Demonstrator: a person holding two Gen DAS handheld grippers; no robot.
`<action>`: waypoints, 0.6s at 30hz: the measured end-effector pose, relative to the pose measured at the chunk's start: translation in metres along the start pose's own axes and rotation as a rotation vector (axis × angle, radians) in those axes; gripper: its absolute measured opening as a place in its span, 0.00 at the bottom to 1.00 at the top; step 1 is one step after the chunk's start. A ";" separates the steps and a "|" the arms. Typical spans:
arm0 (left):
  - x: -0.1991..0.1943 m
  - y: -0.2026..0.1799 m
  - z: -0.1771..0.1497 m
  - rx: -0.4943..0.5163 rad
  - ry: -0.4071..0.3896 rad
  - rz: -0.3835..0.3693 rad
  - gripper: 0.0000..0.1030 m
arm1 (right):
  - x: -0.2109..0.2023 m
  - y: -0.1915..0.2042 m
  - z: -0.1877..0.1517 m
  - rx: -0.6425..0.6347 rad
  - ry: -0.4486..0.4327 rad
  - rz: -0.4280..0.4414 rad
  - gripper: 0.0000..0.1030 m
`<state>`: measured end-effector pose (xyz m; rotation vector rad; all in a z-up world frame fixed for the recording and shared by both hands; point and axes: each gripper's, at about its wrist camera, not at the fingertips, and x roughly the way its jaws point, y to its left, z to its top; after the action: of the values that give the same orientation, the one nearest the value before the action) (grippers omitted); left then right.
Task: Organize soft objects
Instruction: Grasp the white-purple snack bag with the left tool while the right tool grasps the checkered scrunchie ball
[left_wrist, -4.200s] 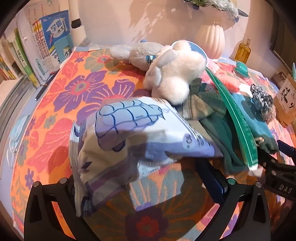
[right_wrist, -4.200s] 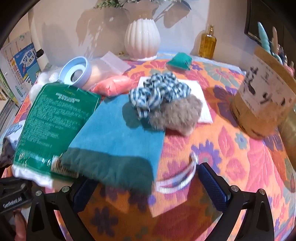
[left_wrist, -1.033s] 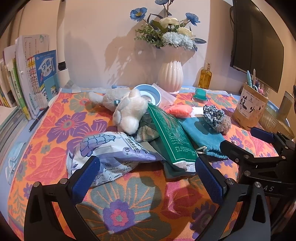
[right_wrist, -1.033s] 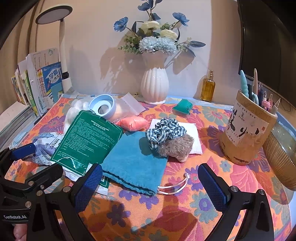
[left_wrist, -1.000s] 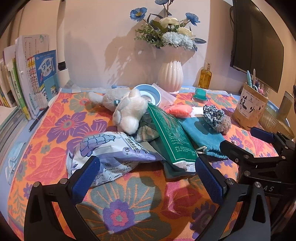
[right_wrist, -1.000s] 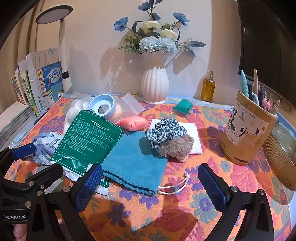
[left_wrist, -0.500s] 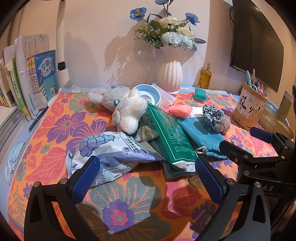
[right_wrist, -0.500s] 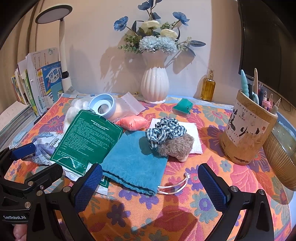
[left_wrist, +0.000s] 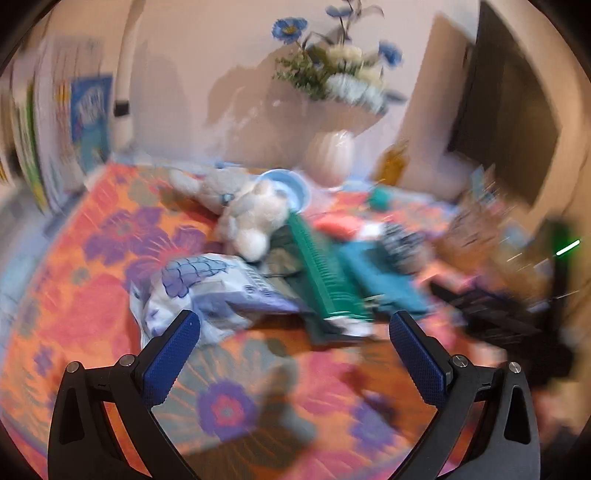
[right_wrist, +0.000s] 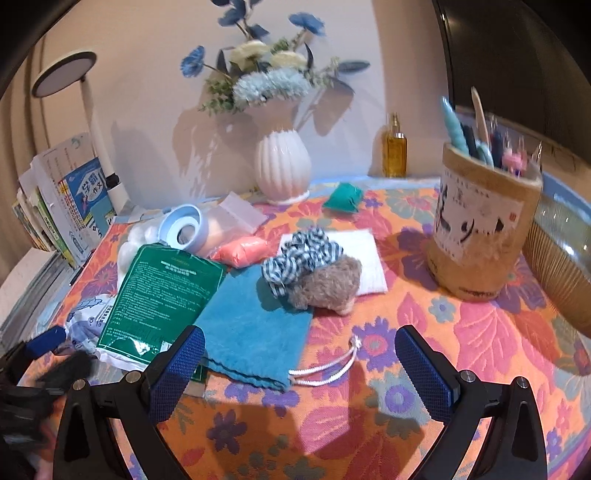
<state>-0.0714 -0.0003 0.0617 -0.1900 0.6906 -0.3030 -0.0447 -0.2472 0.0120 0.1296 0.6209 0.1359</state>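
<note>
Step in hand, as I judge it: selection of a soft item. Neither tool carries anything, and the pile lies loose on the worktop (right_wrist: 461, 332), which is covered by an orange floral cloth.

Left gripper (left_wrist: 293, 328): jaws wide, empty, above the near edge of the worktop. Its view is smeared, so fine detail there is unreliable. The blue-and-white soft pack (left_wrist: 207, 291) lies just beyond the left jaw.

Right gripper (right_wrist: 299, 343): jaws wide, empty, over the near edge. The teal drawstring pouch (right_wrist: 251, 325) lies directly ahead, its white cord (right_wrist: 328, 365) trailing between the jaws.

Positions of the remaining soft items:
- Green flat packet (right_wrist: 166, 295): overlaps the left side of the pouch and rests on the soft pack.
- Checked scrunchie (right_wrist: 299, 258) and brown fuzzy piece (right_wrist: 330, 282): touching each other, on the far end of the pouch and against a white folded cloth (right_wrist: 364, 258).
- Plush toy (left_wrist: 251, 218): toward the far left, beside a pale blue ring-shaped item (right_wrist: 184, 225).
- Pink soft piece (right_wrist: 242, 251) and small teal pad (right_wrist: 341, 197): farther back, near the white vase (right_wrist: 282, 168).

The pen holder (right_wrist: 484, 229) stands at the right edge, well apart from the pile.

Next move, in my estimate: lower the right jaws onto the near hem of the pouch and close only after the cord is clear. The scrunchie and fuzzy piece may slide off if the pouch is lifted first.
</note>
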 end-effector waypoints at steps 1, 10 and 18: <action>-0.011 0.006 0.003 -0.007 -0.019 -0.020 0.99 | 0.002 -0.003 0.001 0.005 0.033 0.013 1.00; 0.004 0.035 0.016 0.197 0.151 0.142 0.99 | 0.020 -0.024 0.042 0.054 0.155 0.036 1.00; 0.060 0.044 0.017 0.198 0.238 0.186 0.99 | 0.060 -0.009 0.049 -0.034 0.189 0.029 1.00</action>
<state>-0.0069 0.0219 0.0268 0.1013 0.9016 -0.2155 0.0336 -0.2495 0.0160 0.0939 0.8053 0.1878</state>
